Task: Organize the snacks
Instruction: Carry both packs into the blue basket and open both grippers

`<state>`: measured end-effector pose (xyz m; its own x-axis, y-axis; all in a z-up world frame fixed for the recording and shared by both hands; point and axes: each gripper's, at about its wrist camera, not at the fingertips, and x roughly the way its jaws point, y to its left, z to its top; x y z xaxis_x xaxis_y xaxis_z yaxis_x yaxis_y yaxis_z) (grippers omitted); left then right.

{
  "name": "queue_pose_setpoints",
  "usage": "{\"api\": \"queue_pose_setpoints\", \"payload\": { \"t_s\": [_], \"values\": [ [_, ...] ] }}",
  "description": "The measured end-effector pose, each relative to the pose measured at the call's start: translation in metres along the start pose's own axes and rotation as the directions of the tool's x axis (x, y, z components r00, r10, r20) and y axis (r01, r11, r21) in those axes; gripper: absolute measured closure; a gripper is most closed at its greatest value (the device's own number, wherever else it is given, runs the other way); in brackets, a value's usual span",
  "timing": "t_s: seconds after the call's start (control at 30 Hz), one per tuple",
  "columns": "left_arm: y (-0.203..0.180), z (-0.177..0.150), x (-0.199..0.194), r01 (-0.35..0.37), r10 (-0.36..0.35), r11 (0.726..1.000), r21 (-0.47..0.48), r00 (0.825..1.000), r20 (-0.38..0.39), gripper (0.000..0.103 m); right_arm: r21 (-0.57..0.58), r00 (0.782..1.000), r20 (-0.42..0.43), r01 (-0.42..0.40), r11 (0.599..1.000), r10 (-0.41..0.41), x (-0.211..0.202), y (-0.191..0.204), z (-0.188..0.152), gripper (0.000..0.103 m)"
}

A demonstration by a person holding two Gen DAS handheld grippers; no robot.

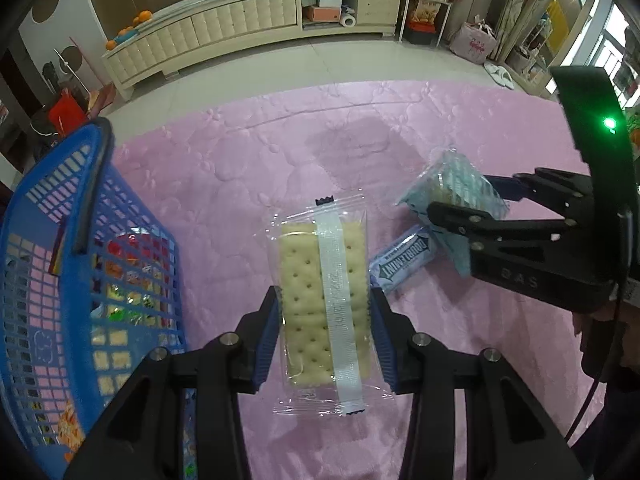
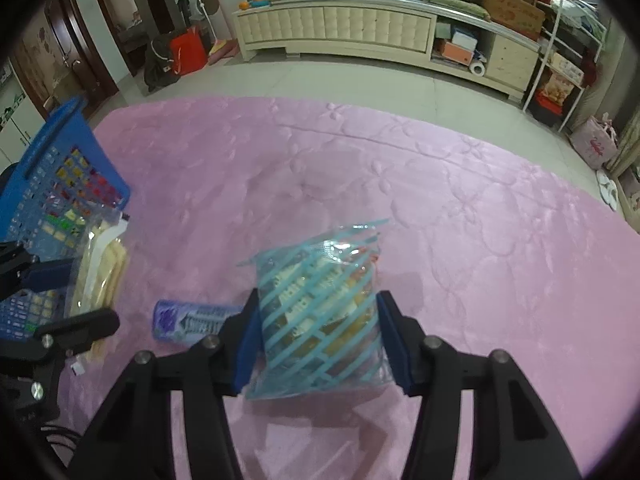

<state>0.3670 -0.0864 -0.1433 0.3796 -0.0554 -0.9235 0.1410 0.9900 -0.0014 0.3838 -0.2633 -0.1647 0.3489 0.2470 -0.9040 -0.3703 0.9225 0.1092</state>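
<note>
A clear pack of pale crackers (image 1: 304,280) stands between the blue pads of my left gripper (image 1: 324,308), which is shut on its long sides just above the pink blanket (image 1: 224,168). The right wrist view shows the same pack (image 2: 100,268) at the left, close to the basket. My right gripper (image 2: 320,340) is shut on a blue-striped snack bag (image 2: 316,300), its pads pressing both sides; the left wrist view shows that bag (image 1: 452,184) at the right. A blue Doublemint gum pack (image 1: 404,264) lies flat on the blanket between the two grippers.
A blue plastic basket (image 1: 60,208) with several colourful snacks inside stands at the blanket's left edge. Beyond the blanket is tiled floor, then a long cream cabinet (image 2: 340,28), a white shelf rack (image 2: 560,64) and a pink bag (image 2: 596,144) at the right.
</note>
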Motion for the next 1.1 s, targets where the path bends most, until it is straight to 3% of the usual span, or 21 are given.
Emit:
{"api": "queue_pose_setpoints", "payload": {
  "t_s": [0.37, 0.6, 0.83, 1.1],
  "values": [
    [0.000, -0.026, -0.074, 0.032, -0.031, 1.000, -0.001, 0.995, 0.097, 0.063, -0.014, 0.995, 0.100, 0.013, 1.000, -0.011, -0.095, 0.026, -0.016, 0.044],
    [0.014, -0.049, -0.129, 0.054, -0.054, 0.999, 0.008, 0.980, 0.192, 0.063, -0.031, 0.985, 0.174, 0.016, 0.999, -0.011, -0.151, 0.057, -0.016, 0.044],
    [0.049, -0.065, -0.169, 0.063, -0.056, 0.998, -0.020, 0.968, 0.247, 0.063, -0.039, 0.976, 0.214, -0.018, 0.999, 0.026, -0.176, 0.092, -0.009, 0.044],
    [0.108, -0.080, -0.200, 0.027, -0.004, 0.997, -0.075, 0.957, 0.288, 0.063, -0.084, 0.970, 0.235, -0.051, 0.995, 0.069, -0.175, 0.141, 0.007, 0.044]
  ]
}}
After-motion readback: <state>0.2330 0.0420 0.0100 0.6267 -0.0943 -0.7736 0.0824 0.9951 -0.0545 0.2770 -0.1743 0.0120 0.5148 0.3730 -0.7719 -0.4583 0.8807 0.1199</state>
